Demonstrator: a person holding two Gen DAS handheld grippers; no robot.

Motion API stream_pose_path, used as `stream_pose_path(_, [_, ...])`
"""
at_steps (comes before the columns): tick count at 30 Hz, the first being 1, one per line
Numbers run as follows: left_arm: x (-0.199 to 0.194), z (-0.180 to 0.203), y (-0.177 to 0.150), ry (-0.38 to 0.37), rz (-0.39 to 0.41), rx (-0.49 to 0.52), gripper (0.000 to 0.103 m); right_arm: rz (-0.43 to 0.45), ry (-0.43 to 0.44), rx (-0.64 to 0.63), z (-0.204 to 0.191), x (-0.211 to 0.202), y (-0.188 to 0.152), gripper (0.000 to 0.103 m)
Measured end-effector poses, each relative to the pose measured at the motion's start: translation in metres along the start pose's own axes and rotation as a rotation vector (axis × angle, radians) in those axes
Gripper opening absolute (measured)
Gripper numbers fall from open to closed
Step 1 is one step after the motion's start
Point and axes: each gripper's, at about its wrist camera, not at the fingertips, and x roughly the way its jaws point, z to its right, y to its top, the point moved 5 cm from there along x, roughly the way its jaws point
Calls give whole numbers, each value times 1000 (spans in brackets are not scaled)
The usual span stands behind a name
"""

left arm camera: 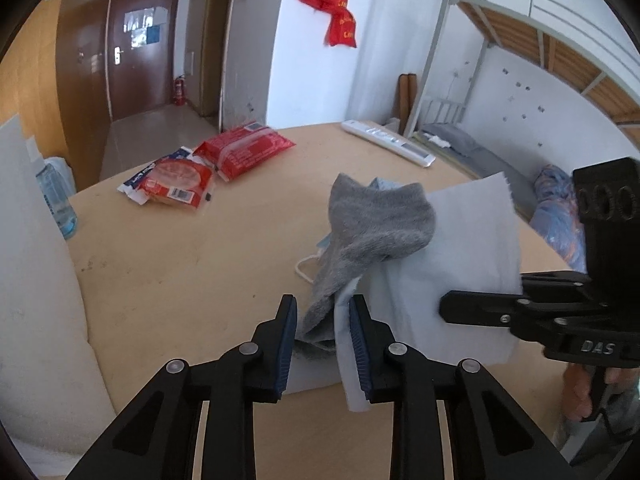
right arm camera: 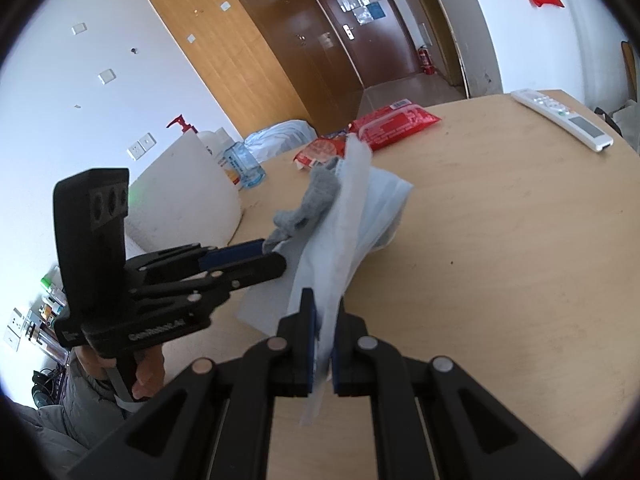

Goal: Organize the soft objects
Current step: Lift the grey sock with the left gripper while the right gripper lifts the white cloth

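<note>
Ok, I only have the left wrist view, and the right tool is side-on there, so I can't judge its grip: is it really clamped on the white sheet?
Observer: Yes. The right tool is shut on the white sheet, which stands up from between its pads.
Operator: And the blue bit behind the sock?
Observer: A light blue face mask, on the opposite side of the sheet from the sock.
Operator: Anything beyond the table's left edge?
Observer: A pump bottle with a red top.
</note>
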Motion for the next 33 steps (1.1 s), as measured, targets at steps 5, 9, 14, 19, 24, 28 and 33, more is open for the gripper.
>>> stream_pose_path(5, [-5,-4,3,-9,28,-30,29,0,2,2,1,0,0,8])
stream_pose_path(9, [-9,-8,7,-19,51,-62,29,-1,5,0,1,0,-1,8])
stream_pose_path(14, [-13,25,13,-76,75,43,29,0,19,-7,-2,1,-1,9])
stream_pose_path(19, [-5,32,21,-65,77,54,29,2,22,-6,0,0,-1,9])
stream_pose_path(24, [-1,20,27,-59,92,-8,29,2,28,-2,2,1,-2,9])
stream_pose_path(28, [2,16,28,-67,94,-41,11,2,28,2,3,2,-2,9])
stream_pose_path(33, [-16,12,35,-78,160,-73,0,1,23,5,3,2,-2,9])
